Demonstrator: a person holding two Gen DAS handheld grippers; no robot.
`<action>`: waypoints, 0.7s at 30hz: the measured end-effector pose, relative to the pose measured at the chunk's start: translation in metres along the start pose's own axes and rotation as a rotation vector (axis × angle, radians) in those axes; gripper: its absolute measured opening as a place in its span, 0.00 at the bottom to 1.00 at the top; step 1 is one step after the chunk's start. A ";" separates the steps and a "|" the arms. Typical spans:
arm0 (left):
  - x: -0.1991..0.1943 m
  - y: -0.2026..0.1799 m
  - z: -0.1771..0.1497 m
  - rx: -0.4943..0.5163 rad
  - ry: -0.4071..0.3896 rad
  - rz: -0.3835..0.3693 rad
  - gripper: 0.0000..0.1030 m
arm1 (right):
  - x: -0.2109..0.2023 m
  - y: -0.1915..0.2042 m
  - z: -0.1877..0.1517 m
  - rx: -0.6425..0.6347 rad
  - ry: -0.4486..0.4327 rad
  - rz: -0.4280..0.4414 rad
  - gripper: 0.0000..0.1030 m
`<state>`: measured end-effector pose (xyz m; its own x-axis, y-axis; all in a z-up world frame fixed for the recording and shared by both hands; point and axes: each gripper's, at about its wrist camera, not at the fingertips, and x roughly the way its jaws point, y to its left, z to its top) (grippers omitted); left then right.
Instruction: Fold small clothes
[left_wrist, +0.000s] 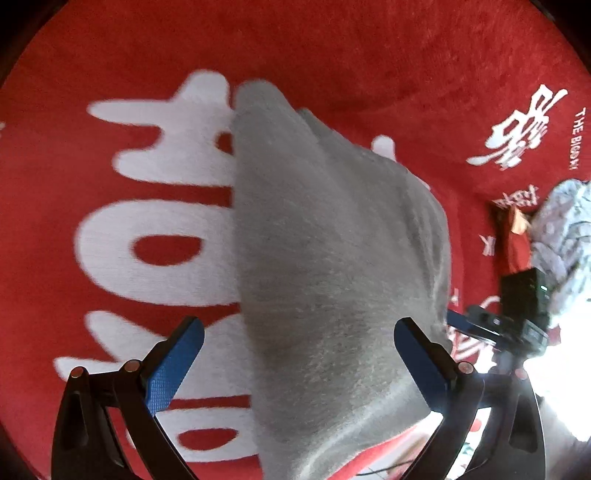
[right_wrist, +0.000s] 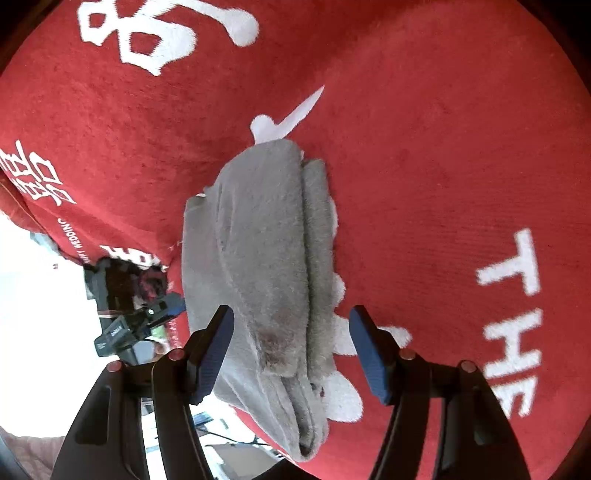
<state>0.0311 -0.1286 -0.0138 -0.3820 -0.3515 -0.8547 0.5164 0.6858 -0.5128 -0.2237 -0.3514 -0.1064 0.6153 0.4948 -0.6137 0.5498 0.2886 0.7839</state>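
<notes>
The left claw (left_wrist: 299, 350) stands open astride a folded grey cloth (left_wrist: 332, 258) lying on red carpet (left_wrist: 332, 44).

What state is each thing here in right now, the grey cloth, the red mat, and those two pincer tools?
Grey cloth: folded into layers, lying on the mat, ungripped.
Red mat: spread flat beneath the cloth.
Left gripper: jaws open, straddling the cloth.
Right gripper: jaws open, either side of the cloth, pads not pressing it.
</notes>
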 end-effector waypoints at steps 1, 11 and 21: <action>0.005 -0.001 0.000 -0.001 0.014 -0.019 1.00 | 0.004 -0.002 0.002 0.003 0.007 0.011 0.67; 0.040 -0.028 0.009 0.002 0.022 -0.011 1.00 | 0.047 0.013 0.014 -0.070 0.101 0.103 0.67; 0.020 -0.040 -0.004 0.091 -0.044 0.019 0.49 | 0.054 0.016 -0.002 0.037 0.042 0.128 0.29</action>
<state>-0.0004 -0.1607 -0.0102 -0.3385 -0.3683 -0.8659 0.5912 0.6326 -0.5002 -0.1832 -0.3182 -0.1262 0.6577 0.5598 -0.5041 0.4896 0.1908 0.8508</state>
